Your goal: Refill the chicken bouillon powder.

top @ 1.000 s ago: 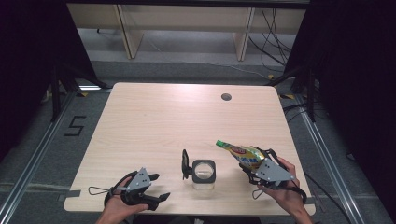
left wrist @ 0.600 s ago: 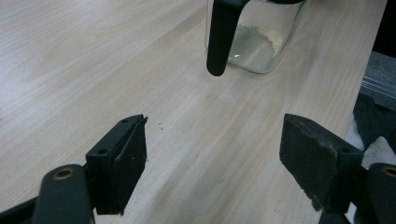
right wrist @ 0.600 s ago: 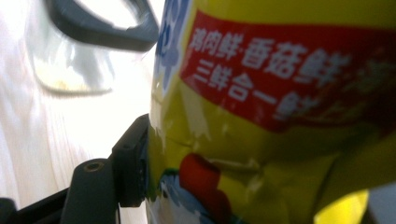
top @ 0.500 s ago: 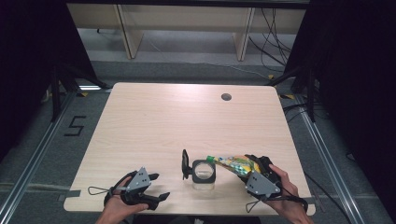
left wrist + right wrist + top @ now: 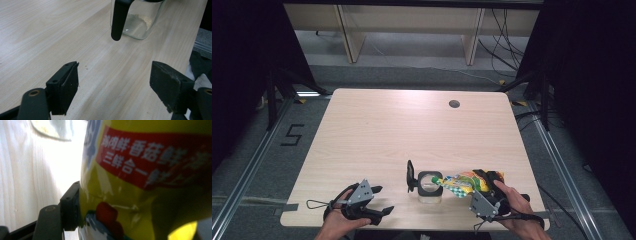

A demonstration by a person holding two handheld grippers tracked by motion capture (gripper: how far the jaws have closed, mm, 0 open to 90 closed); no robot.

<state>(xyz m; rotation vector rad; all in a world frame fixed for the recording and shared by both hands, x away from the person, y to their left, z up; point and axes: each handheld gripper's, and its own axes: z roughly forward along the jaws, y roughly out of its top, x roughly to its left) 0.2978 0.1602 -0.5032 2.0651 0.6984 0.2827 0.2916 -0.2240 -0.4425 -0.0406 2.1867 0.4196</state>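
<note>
We hold a yellow seasoning packet (image 5: 464,183) clamped in our right gripper (image 5: 484,192), its pads pressing the packet's sides; in the right gripper view the packet (image 5: 150,182) bulges between the jaws, red label and white characters close to the lens. The packet lies tilted with its far end over the mouth of the glass jar (image 5: 429,186), which stands near the table's (image 5: 412,125) front edge with its black lid (image 5: 410,176) hinged up. Our left gripper (image 5: 379,200) rests low near the front left, jaws apart with nothing between them, facing the jar (image 5: 137,22).
</note>
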